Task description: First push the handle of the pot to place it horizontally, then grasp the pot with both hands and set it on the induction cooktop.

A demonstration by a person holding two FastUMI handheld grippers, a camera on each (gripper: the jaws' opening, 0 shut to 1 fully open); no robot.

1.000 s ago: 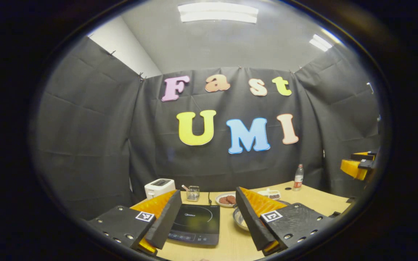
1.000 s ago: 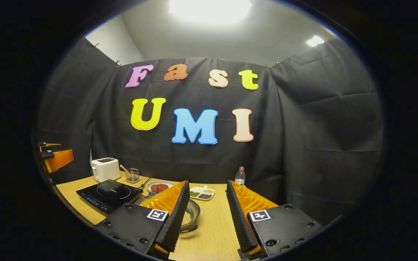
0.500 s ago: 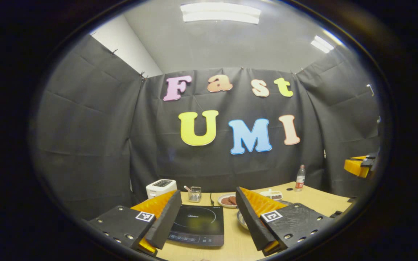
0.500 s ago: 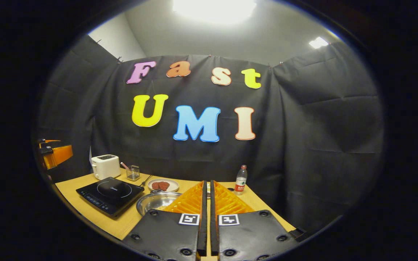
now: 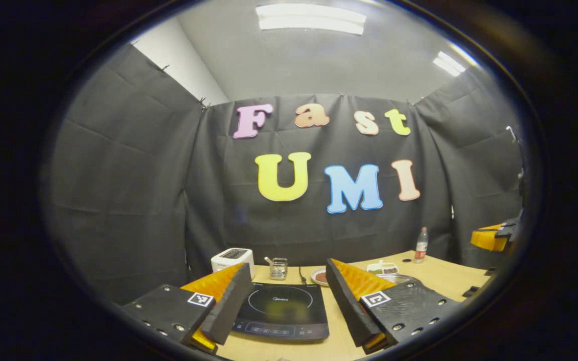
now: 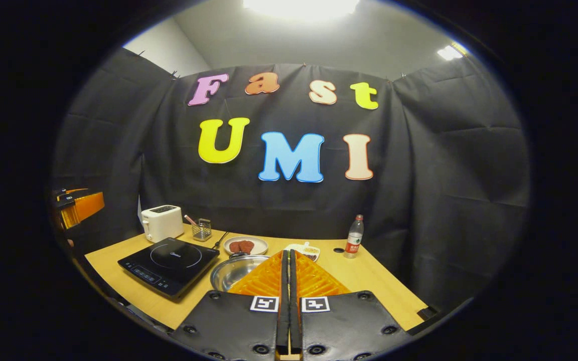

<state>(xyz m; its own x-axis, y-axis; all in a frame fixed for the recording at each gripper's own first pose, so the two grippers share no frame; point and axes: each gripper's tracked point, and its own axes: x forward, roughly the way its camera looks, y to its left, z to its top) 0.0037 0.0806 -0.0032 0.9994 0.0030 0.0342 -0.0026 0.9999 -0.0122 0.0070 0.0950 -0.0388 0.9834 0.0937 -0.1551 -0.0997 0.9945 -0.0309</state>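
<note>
Left gripper (image 5: pixel 286 296) holds its jaws wide apart; right gripper (image 6: pixel 286 281) has jaws pressed together, empty

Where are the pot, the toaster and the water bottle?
pot (image 6: pixel 234 271): right gripper view, on its shiny inside wall.
toaster (image 6: pixel 161 224): right gripper view, on its white front side.
water bottle (image 6: pixel 353 239): right gripper view, on the middle of its body.

This is a mock kitchen built inside a recording booth, with black cloth walls (image 6: pixel 444 165) around a wooden counter (image 6: pixel 369 281) and ceiling lamps (image 5: pixel 311 17) at 12 o'clock. On the counter stand an induction cooktop (image 6: pixel 168 263), a white toaster (image 6: pixel 161 223) at 10 o'clock, a plate of food (image 6: pixel 245 245) and a water bottle (image 6: pixel 353 236).
</note>
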